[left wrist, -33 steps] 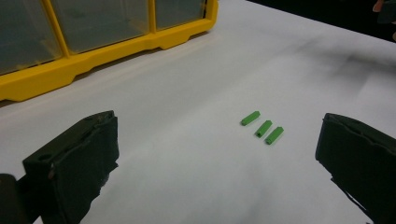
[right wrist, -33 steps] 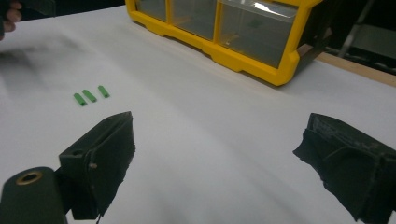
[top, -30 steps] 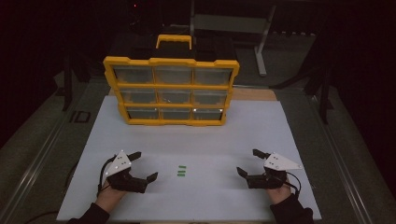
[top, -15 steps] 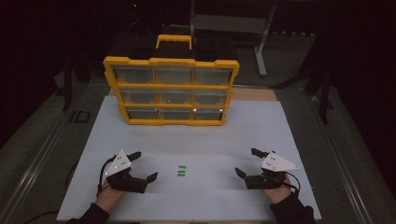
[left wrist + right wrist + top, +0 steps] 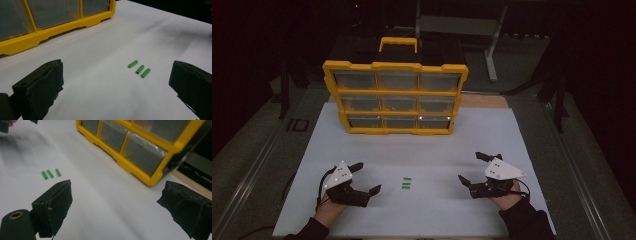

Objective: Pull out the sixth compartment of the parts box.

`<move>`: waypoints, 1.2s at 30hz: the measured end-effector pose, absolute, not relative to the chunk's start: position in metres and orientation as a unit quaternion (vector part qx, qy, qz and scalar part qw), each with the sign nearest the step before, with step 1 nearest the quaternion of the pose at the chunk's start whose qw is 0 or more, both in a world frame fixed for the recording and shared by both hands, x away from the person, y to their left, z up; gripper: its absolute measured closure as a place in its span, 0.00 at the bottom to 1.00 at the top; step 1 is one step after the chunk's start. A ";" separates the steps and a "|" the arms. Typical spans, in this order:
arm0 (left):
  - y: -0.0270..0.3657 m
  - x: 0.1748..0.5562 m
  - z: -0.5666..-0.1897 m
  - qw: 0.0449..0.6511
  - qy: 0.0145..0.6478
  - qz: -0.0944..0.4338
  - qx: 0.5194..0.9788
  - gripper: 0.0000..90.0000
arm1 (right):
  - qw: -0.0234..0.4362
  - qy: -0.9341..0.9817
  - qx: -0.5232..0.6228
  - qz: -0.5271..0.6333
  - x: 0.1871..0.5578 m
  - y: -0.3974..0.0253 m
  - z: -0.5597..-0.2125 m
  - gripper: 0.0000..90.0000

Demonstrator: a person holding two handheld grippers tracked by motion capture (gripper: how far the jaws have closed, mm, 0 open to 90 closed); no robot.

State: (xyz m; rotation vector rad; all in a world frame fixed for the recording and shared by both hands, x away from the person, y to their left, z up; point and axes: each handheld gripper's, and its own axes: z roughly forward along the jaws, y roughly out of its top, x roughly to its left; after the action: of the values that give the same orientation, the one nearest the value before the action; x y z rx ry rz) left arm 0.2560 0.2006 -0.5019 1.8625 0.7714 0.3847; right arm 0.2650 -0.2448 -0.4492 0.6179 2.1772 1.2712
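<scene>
1. My left hand-held gripper (image 5: 364,178) rests on the table (image 5: 522,135), jaws spread, empty.
2. My right hand-held gripper (image 5: 473,168) likewise, flanking for easy reach.
3. Three green pegs (image 5: 406,183) lie between them, before the yellow drawer organizer (image 5: 395,93).

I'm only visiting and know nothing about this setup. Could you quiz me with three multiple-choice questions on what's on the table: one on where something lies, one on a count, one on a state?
1. Where do the green pieces lie?
A. between the two tools
B. inside a drawer
C. on top of the organizer

2. How many green pieces are there?
A. one
B. three
C. five

3. How does the left tool stand?
A. shut on a piece
B. open, holding nothing
C. shut, holding nothing

Answers: 1 A, they sit on the white sheet midway between left and right tool; 2 B, the left gripper view shows three side by side; 3 B, its jaws stand wide apart.
</scene>
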 end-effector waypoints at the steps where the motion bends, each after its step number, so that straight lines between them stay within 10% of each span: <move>1: 0.201 0.256 -0.502 0.518 0.322 0.160 0.776 0.00 | 0.271 0.807 0.228 0.473 0.267 -0.244 -0.447 0.11; 36: 0.201 0.256 -0.502 0.520 0.321 0.158 0.776 0.00 | 0.337 0.802 0.126 0.476 0.333 -0.180 -0.374 0.14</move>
State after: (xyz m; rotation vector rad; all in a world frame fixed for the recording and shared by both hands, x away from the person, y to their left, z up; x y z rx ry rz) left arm 0.2564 0.2014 -0.5022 1.8609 0.7693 0.3780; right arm 0.3331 -0.1804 -0.3744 0.3291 2.0917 1.2406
